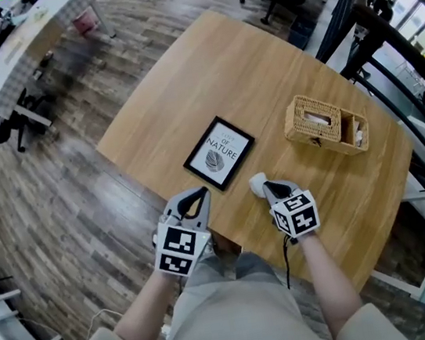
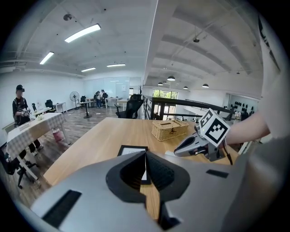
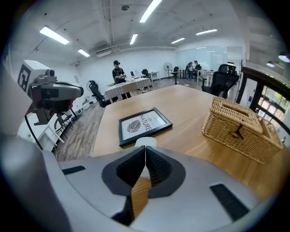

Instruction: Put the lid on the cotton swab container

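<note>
A small white round object [image 1: 256, 185], either the cotton swab container or its lid, sits on the wooden table [image 1: 206, 71] near the front edge. In the right gripper view the same white object [image 3: 146, 142] shows just past the jaw tips. My right gripper [image 1: 267, 188] is directly behind it, jaws shut with nothing between them [image 3: 145, 149]. My left gripper [image 1: 200, 195] hovers to the left at the table's near edge, also shut and empty [image 2: 146, 155]. No separate lid or swabs are visible.
A black-framed print [image 1: 219, 153] lies flat just beyond both grippers. A wicker basket [image 1: 324, 123] stands at the right of the table. Metal railings [image 1: 381, 29] run along the right side. Desks and chairs [image 1: 27, 42] stand on the floor at far left.
</note>
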Available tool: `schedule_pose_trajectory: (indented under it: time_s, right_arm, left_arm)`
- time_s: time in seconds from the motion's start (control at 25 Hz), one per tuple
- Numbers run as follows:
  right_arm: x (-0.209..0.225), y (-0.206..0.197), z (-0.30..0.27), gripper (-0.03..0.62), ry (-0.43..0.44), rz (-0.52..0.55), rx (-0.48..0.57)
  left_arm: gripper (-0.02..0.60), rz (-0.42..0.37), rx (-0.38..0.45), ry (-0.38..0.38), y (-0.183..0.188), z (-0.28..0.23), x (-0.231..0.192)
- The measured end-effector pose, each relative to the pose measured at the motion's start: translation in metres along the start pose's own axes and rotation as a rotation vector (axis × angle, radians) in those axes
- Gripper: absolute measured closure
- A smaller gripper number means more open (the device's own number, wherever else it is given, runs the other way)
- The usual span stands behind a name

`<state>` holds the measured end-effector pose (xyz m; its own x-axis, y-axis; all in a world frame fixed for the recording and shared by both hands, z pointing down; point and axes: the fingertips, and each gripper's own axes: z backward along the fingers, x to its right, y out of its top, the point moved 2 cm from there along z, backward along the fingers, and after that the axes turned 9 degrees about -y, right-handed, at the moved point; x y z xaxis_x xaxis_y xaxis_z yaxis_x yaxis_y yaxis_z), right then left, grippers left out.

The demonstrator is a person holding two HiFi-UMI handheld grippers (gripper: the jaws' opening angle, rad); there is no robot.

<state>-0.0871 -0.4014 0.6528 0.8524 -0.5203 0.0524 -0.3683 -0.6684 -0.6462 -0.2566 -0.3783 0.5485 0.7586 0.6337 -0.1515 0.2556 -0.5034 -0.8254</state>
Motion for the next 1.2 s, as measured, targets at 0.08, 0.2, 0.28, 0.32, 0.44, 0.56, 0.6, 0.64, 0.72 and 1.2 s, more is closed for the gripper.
schedule_pose_trajectory:
  time_s: [0.08,0.2,0.28,0.32,0.44,0.56,0.6,0.64,0.72,1.2]
  right_arm:
    - [-0.001,0.005,0.010,0.566,-0.002,-0.010,0.028]
    - [-0.007,0.021,0.036,0.566,-0.010,-0.005,0.092]
    - [-0.009,0.035,0.058,0.566,-0.030,0.012,0.140]
    - [-0.010,0.042,0.070,0.566,-0.038,0.017,0.167]
    - [-0.016,0.064,0.106,0.566,-0.057,0.031,0.253]
    - [-0.022,0.087,0.144,0.566,-0.073,0.037,0.344]
    - [-0.023,0.094,0.155,0.568,-0.080,0.037,0.370]
    - [-0.025,0.101,0.167,0.568,-0.087,0.036,0.394]
    - [-0.028,0.115,0.190,0.568,-0.103,0.038,0.444]
    - [-0.059,0.180,0.328,0.568,-0.145,0.062,0.774]
  left_arm:
    - [0.558,-0.016,0.017,0.001,0.008,0.008,0.001]
    - [0.558,-0.036,0.048,0.012,0.023,0.022,0.003]
    - [0.558,-0.051,0.074,0.022,0.034,0.032,0.004]
    - [0.558,-0.060,0.087,0.028,0.040,0.038,0.005]
    - [0.558,-0.090,0.132,0.042,0.061,0.057,0.008]
    - [0.558,-0.124,0.181,0.054,0.083,0.077,0.013]
    - [0.558,-0.137,0.198,0.056,0.091,0.084,0.016]
    - [0.558,-0.154,0.218,0.056,0.100,0.091,0.019]
    - [0.558,-0.196,0.265,0.056,0.119,0.107,0.027]
    - [0.558,-0.369,0.453,0.065,0.183,0.173,0.067]
